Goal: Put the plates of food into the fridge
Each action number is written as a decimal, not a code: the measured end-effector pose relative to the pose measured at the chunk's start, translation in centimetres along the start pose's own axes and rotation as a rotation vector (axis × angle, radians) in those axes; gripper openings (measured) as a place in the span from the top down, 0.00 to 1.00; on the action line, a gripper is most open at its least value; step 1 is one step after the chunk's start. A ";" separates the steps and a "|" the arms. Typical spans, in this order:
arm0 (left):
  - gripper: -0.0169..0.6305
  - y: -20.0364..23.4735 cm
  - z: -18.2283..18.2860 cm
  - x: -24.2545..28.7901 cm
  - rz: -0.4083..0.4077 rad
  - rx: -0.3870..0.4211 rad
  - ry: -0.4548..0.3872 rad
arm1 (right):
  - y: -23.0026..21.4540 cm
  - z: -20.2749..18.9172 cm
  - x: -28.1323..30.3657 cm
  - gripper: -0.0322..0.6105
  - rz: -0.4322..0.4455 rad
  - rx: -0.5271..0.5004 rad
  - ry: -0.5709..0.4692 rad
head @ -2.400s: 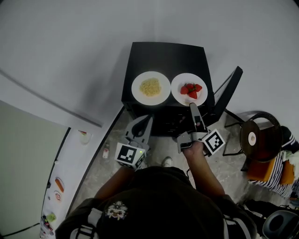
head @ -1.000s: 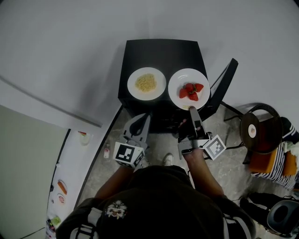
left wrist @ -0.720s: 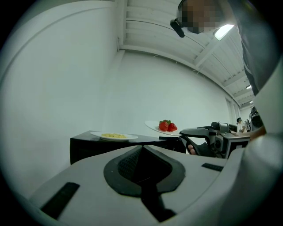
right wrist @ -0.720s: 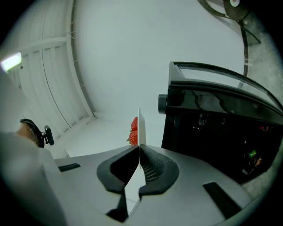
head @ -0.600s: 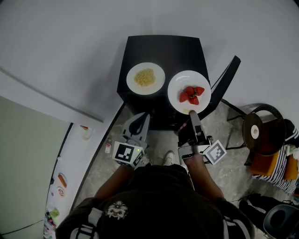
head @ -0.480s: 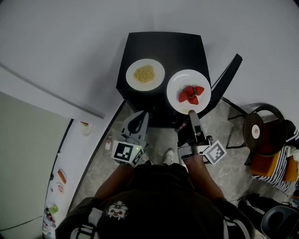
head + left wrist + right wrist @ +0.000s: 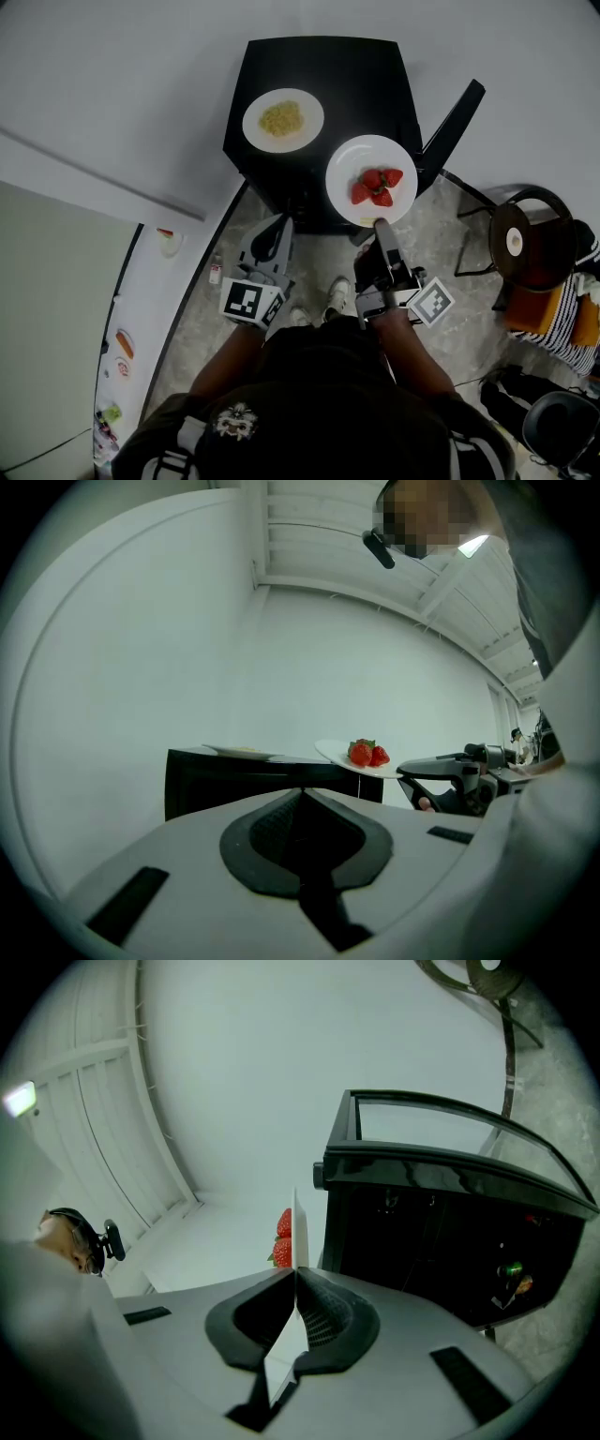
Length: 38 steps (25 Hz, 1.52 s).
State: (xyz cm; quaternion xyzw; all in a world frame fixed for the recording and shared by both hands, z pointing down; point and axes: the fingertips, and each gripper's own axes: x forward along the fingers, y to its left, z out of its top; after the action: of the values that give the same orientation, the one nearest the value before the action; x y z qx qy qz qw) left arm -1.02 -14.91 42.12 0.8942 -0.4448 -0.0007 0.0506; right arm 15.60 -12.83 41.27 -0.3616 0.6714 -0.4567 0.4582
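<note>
Overhead, the right gripper [image 7: 379, 225] pinches the rim of the round white plate of red strawberries [image 7: 343, 178], held at the black boxy cabinet's [image 7: 328, 66] front corner; the left gripper view shows the left gripper [image 7: 302, 794] closed, empty; the right gripper view shows the plate edge-on, so that thin rim hold could slip, tipping the berries.

A plain white wall [image 7: 122, 75] is filling the top of the head view. A grey speckled floor [image 7: 441, 239] is spreading out below it. A dark round-seated chair [image 7: 527, 246] is standing at the right, just beside striped fabric [image 7: 562, 337]. Overhead, a ceiling lamp [image 7: 473, 546] is glowing among white beams [image 7: 328, 536].
</note>
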 end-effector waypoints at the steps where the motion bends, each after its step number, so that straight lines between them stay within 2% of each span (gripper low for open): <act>1: 0.94 0.0 -0.1 -0.3 -0.006 0.001 0.002 | 0.0 -0.3 -0.4 0.90 -0.007 -0.004 -0.003; 6: 0.94 0.3 -0.7 -2.2 -0.020 0.022 0.004 | -1.3 -2.4 -2.4 0.90 -0.057 -0.030 0.006; 11: 0.94 0.3 -2.3 -3.9 -0.038 0.035 0.017 | -3.8 -4.4 -3.8 0.90 -0.107 -0.012 0.001; 19: 0.94 -0.6 -4.8 -4.8 -0.067 0.007 0.040 | -7.7 -5.3 -4.6 0.90 -0.160 0.010 -0.014; 23: 0.94 -0.5 -5.7 -3.9 -0.081 0.010 0.047 | -9.9 -5.6 -4.3 0.90 -0.188 0.044 -0.034; 32: 0.94 1.1 -5.9 0.0 -0.059 0.121 0.033 | -13.1 -5.7 -2.2 0.90 -0.211 0.087 -0.068; 38: 0.94 1.8 -7.0 2.4 -0.044 0.102 0.048 | -15.3 -4.3 0.3 0.90 -0.236 0.098 -0.101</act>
State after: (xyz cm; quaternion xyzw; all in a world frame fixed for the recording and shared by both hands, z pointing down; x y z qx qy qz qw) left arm -0.68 -17.25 49.36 0.9049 -0.4232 0.0421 0.0155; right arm 12.48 -16.86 56.37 -0.4379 0.5770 -0.5209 0.4517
